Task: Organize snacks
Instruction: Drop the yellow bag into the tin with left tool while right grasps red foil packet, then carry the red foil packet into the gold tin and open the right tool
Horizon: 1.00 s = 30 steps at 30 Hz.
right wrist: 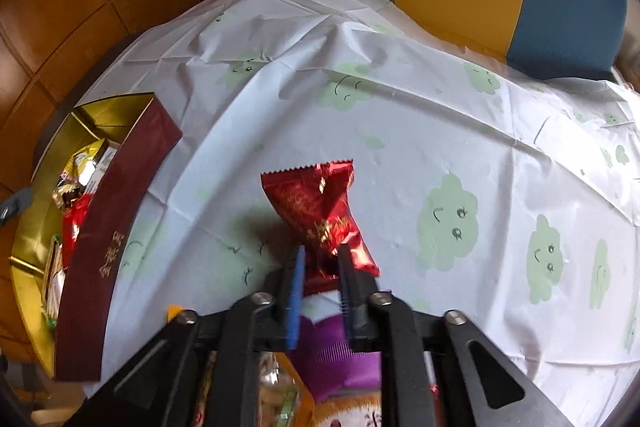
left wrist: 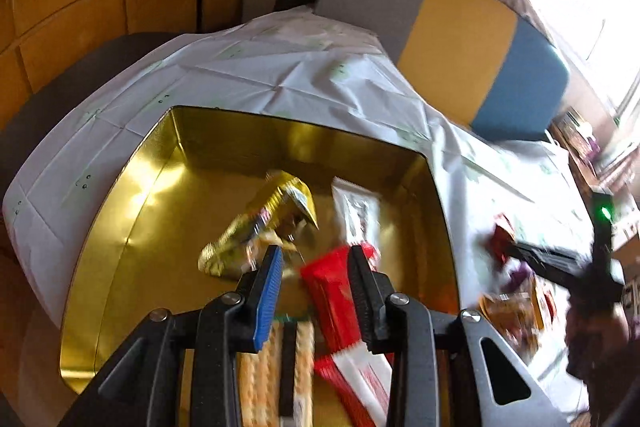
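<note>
1. Carrying a red foil snack packet in our right gripper, we pinch its crimped lower end; its long axis runs forward, away from the fingers, above the cloud-print tablecloth.
2. We see the gold-lined tin well to the left, so the packet must travel that way.
3. Our left gripper hangs spread over that tin's glossy floor, above a red wrapper and a crinkled gold packet, gripping nothing.

Snacks in tin, on tablecloth

Glossy gold metal tin, shiny foil wrapper
</note>
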Motion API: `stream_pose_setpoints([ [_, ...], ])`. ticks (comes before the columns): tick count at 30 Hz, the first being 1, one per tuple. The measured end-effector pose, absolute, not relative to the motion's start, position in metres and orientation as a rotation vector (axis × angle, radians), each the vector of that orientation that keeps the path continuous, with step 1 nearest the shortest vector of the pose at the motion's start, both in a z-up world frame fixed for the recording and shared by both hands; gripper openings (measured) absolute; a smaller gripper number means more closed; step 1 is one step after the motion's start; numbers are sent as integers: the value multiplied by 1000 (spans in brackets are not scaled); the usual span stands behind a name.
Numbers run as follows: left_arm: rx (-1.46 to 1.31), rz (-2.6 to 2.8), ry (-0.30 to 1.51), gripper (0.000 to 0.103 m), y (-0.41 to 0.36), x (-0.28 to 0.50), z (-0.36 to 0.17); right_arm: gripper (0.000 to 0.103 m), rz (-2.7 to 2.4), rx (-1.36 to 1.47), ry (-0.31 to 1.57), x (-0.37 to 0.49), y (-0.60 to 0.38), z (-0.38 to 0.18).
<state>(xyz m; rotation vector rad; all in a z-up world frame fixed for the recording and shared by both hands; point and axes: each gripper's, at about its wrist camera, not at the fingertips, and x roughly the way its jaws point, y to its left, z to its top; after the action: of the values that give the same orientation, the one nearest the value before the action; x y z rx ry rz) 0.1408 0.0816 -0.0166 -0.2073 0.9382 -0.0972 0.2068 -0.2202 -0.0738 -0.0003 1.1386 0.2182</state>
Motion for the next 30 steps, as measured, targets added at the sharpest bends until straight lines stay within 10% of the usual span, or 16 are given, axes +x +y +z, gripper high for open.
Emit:
stream_pose_setpoints([
  [3, -207, -122, 944, 34, 79, 127, -16, 39, 210, -42, 1147, 213, -213, -77],
  [30, -103, -45, 885, 35, 77, 54, -5, 28, 91, -8, 967, 185, -189, -31],
])
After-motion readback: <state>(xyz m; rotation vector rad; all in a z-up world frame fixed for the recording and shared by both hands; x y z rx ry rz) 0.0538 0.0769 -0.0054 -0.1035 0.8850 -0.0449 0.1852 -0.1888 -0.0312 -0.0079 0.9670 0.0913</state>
